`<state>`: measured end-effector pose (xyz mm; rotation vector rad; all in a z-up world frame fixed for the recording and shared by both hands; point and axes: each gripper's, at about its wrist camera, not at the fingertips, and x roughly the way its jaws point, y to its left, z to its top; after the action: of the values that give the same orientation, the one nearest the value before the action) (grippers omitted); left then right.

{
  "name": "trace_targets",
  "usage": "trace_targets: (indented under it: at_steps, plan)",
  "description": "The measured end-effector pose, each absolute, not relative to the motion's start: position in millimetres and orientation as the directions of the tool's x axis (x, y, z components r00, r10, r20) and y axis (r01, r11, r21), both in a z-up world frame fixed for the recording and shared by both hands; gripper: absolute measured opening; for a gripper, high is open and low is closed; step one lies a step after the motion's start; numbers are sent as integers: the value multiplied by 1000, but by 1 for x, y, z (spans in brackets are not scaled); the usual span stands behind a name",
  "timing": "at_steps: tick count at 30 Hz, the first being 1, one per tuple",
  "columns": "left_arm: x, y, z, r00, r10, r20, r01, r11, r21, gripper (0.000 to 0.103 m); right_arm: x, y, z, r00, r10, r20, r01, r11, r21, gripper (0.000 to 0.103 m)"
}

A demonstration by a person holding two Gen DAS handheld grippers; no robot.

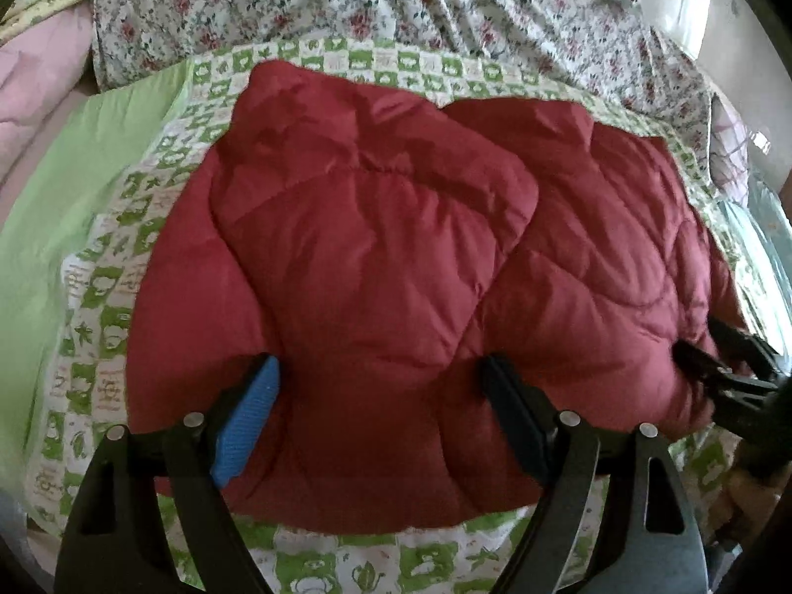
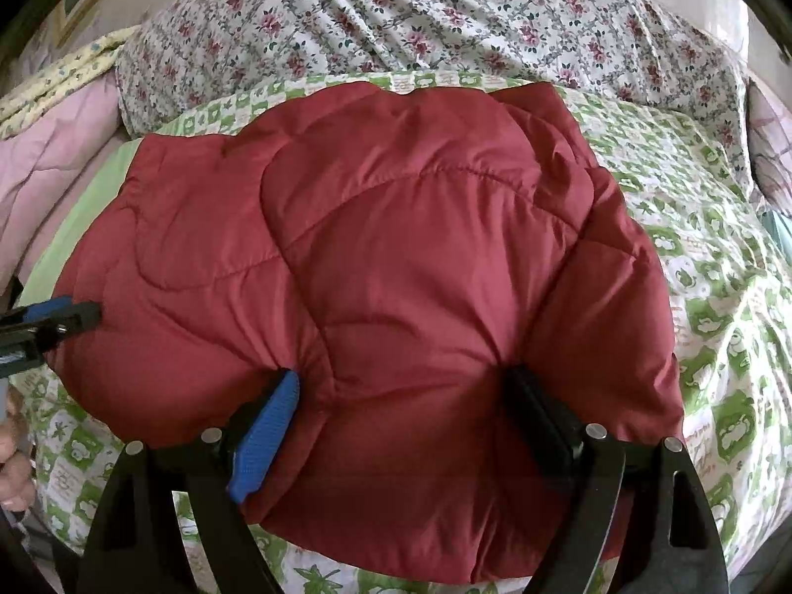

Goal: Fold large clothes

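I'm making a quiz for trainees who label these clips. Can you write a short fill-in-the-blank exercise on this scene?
1. The quilted jacket on the bed is ____ in colour.
2. It lies on a sheet checked in white and ____.
3. One pad of the right gripper is black; the other is ____.
4. Beyond the jacket lies bedding printed with small ____.

Missing words: red; green; blue; flowers
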<state>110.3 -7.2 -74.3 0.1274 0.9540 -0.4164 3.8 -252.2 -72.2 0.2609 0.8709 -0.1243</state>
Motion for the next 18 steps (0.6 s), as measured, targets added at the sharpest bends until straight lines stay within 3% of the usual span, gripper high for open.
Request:
trace_targets:
  at_steps: [8,12,18]
  plan:
    - [111,-2,-61,520,-298,-800,398,914,-82,85,1,-257,-38,684,43,-728,191,953,236,86]
    - [128,1,-49,553,-281,-785,368,927,-72,85,22,-250,-13,712,37,-701,139,971,192,86]
    - [165,-5,-62,516,-230,-825,332,942,-54,85,85,-277,-37,625,31,-780,196,961,196,86]
